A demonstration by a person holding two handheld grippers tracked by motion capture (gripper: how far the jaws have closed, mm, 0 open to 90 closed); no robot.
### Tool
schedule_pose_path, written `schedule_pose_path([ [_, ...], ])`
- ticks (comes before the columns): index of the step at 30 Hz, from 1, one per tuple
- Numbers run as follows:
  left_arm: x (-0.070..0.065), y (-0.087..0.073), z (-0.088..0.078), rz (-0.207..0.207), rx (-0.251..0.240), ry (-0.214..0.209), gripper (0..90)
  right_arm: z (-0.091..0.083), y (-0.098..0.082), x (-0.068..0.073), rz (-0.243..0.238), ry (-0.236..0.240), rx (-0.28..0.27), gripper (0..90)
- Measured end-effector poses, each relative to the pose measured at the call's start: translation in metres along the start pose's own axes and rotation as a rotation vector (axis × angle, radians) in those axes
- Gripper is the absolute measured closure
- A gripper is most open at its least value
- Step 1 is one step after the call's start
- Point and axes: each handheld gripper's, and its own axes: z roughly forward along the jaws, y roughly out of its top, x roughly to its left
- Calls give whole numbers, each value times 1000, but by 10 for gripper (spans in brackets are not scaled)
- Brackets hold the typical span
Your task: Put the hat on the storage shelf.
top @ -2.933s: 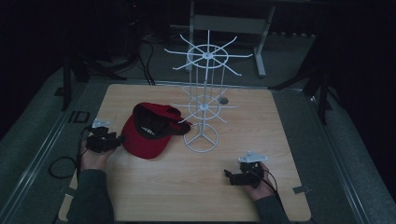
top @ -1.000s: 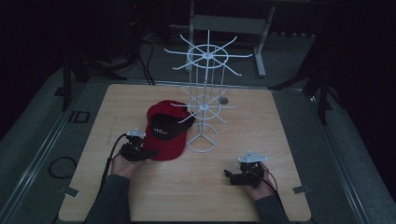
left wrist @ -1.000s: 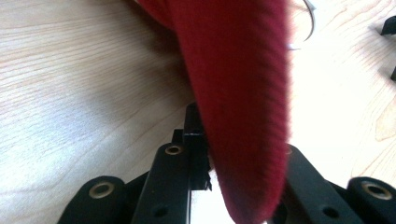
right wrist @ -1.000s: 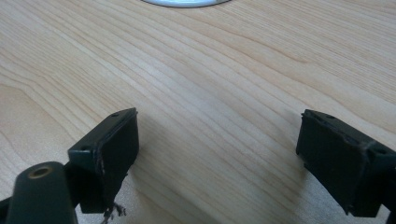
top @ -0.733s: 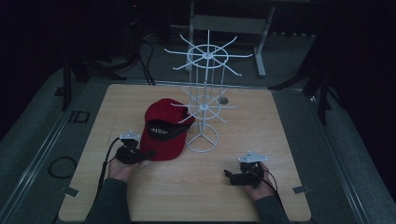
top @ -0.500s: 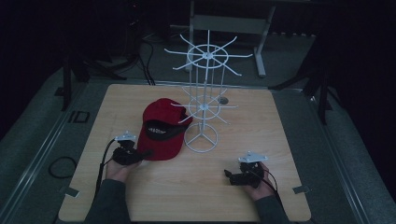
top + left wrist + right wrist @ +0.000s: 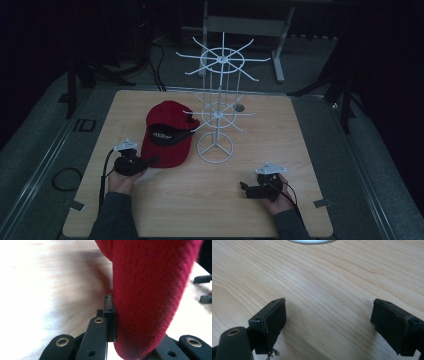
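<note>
A red cap (image 7: 167, 135) lies on the wooden table (image 7: 300, 150), just left of the white wire rack (image 7: 220, 100). My left gripper (image 7: 147, 161) sits at the cap's near-left edge and is shut on the red brim. In the left gripper view the red fabric (image 7: 150, 290) comes down between the jaws, and one black finger (image 7: 110, 315) presses against its left side. My right gripper (image 7: 243, 187) rests low over the table at the front right. In its own view my right gripper (image 7: 329, 317) stands open over bare wood.
The rack's round base (image 7: 215, 146) stands mid-table, right of the cap, and its rim (image 7: 312, 241) shows at the top of the right gripper view. The rack's arms spread out above. Dark floor and cables surround the table.
The left gripper came in beside the cap, shut on its brim and has drawn it a little to the left, away from the rack. The right gripper has stayed in place.
</note>
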Motion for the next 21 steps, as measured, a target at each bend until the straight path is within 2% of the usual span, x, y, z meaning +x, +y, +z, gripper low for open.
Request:
schedule_pose_path([
  [8, 1, 3, -10, -6, -46, 9, 855, 0, 0, 0, 0, 0, 0, 129],
  [12, -1, 5, -13, -17, -67, -3, 854, 0, 0, 0, 0, 0, 0, 129],
  [21, -6, 8, -21, -7, -95, 9, 854, 0, 0, 0, 0, 0, 0, 129],
])
